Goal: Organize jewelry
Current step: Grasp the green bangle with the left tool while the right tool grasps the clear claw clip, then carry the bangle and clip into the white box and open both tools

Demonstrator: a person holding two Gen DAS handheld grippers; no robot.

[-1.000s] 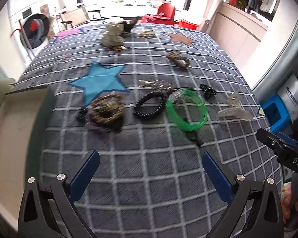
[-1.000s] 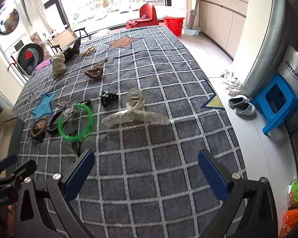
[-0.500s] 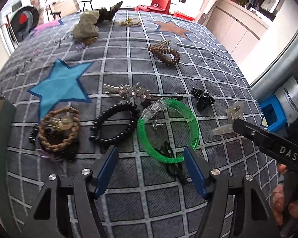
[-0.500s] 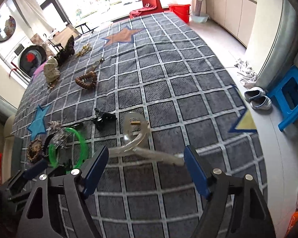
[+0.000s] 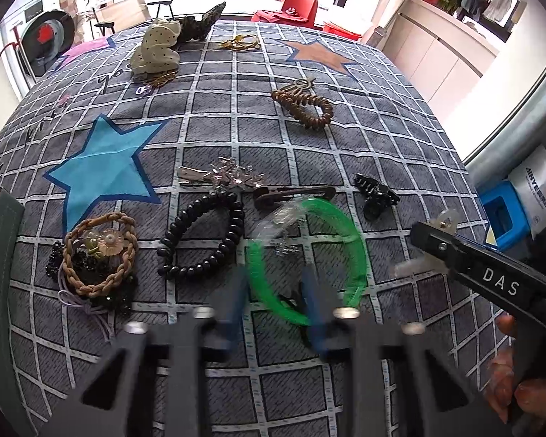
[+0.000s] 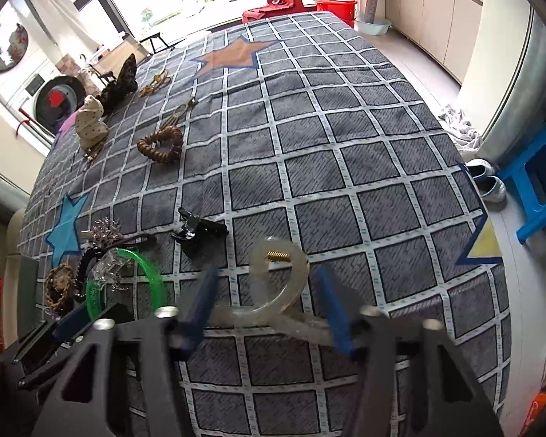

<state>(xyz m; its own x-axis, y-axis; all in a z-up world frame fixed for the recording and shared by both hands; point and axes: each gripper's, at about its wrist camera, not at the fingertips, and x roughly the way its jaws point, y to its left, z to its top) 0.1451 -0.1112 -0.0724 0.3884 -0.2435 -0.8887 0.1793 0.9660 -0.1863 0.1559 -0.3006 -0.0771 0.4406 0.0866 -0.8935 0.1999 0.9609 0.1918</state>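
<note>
Jewelry and hair pieces lie on a grey checked cloth. My left gripper is part closed, its blue fingers either side of the near rim of a green bangle; the blur hides whether they touch it. My right gripper is part closed around a clear hair claw clip, its fingers a little apart from the clip. The bangle also shows in the right wrist view. A black bead bracelet and a braided bracelet lie left of the bangle.
A black claw clip, a crystal clip, a brown spiral hair tie, a cream scrunchie and gold chains lie farther out. A blue stool stands right of the table.
Both grippers moved forward and down toward the cloth and narrowed their fingers, the left around the green bangle's near rim, the right around the clear claw clip.
</note>
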